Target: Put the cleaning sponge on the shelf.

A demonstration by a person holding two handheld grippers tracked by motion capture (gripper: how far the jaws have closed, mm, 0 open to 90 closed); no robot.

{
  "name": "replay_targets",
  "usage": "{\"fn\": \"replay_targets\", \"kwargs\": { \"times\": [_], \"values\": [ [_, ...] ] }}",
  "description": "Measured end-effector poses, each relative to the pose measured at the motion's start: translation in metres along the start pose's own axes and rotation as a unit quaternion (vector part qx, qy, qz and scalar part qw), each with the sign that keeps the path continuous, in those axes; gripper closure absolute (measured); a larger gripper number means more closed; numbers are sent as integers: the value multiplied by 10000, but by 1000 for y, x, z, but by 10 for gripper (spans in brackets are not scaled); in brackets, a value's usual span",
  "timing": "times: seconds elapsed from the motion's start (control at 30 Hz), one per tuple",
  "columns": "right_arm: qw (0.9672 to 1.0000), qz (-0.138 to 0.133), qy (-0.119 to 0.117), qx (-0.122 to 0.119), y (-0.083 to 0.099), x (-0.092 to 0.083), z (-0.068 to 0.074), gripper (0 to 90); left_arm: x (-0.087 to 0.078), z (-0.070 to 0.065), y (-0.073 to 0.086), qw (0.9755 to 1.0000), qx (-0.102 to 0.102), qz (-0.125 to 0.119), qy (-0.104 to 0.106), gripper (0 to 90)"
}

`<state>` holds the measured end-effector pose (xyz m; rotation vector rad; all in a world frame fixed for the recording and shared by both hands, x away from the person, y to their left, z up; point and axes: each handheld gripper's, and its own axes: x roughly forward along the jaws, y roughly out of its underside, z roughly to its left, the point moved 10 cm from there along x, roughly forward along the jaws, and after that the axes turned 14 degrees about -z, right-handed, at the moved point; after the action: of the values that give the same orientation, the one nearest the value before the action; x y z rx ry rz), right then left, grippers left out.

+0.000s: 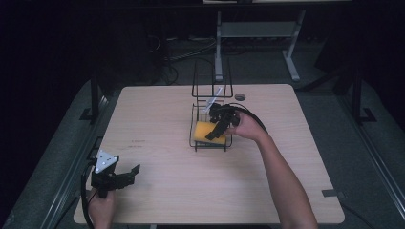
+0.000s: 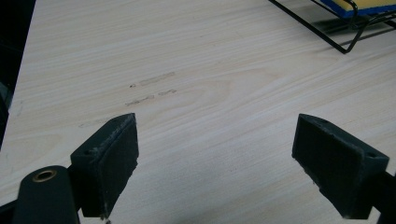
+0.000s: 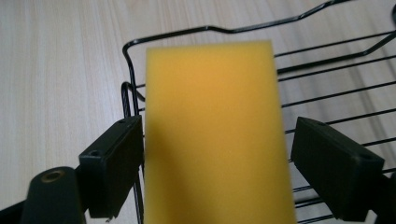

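Observation:
A yellow sponge [image 1: 204, 129] lies in the low front part of a black wire rack [image 1: 193, 139] at the table's middle. In the right gripper view the sponge [image 3: 215, 116] sits between my right gripper's [image 3: 215, 175] jaws, which stand wide; the left jaw is at its edge and a thin gap shows at the right one. From above, the right gripper [image 1: 215, 133] reaches down over the sponge. My left gripper [image 1: 134, 171] rests open near the table's front left corner, nothing between its jaws [image 2: 215, 170]. The rack's corner [image 2: 327, 39] and the sponge [image 2: 364, 3] show far ahead of it.
The rack's tall wire loops [image 1: 211, 76] rise behind the sponge, with a white item [image 1: 213, 98] leaning inside. A round grommet [image 1: 240, 97] sits in the tabletop behind the rack. Light wood table [image 1: 157, 124] spreads left of the rack; a metal frame [image 1: 258, 33] stands on the floor beyond.

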<state>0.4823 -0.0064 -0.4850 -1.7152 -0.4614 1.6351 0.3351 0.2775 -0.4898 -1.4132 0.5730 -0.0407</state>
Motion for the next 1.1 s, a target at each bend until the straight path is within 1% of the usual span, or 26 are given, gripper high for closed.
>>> {"fn": "replay_targets", "kwargs": {
  "times": [0.07,0.1,0.2,0.37,0.43,0.47,0.53,0.57,0.6,0.63,0.7,0.83,0.9,0.97,1.03,1.1],
  "values": [
    [10000,-88,-36,-30,-3,-1,1,167,0,-1,0,10000,13,10,20,141],
    [9999,-108,-15,-29,-4,-2,2,167,0,-1,1,10000,6,9,20,141],
    [9999,-93,-24,-74,-5,-2,5,166,0,0,1,10000,-21,-4,17,141],
    [9998,-117,-32,-139,-9,-3,10,164,0,-1,1,10000,-7,9,27,141],
    [9996,-216,8,-179,-13,-4,11,164,0,-2,0,10000,-14,-3,42,141],
    [9995,-248,-8,-185,-15,-5,13,164,0,-2,0,10000,-11,-11,39,141],
    [9994,-237,6,-250,-16,-5,16,164,0,-2,0,10000,10,-2,56,141],
    [9993,-250,0,-274,-17,-4,17,164,0,-2,0,10000,1,0,54,141],
    [9993,-255,-41,-254,-16,-3,19,164,0,-2,0,10000,-5,0,49,140],
    [9994,-260,-31,-236,-16,-3,20,165,0,-2,0,10000,-1,-1,49,141],
    [9990,-341,-29,-292,-16,-2,23,167,0,-2,0,10000,12,0,51,140],
    [9989,-386,-84,-263,-15,-1,27,167,0,-2,0,10000,13,2,54,140],
    [9986,-404,-50,-331,-17,-2,30,167,0,-3,0,10000,24,10,58,141],
    [9985,-416,-58,-358,-16,-1,32,167,0,-3,-1,10000,19,7,58,141],
    [9986,-413,-54,-333,-15,0,34,167,0,-3,-1,10000,31,-5,63,140],
    [9982,-456,-49,-390,-15,0,38,170,0,-3,-1,10000,30,-3,64,141]
  ]
}}
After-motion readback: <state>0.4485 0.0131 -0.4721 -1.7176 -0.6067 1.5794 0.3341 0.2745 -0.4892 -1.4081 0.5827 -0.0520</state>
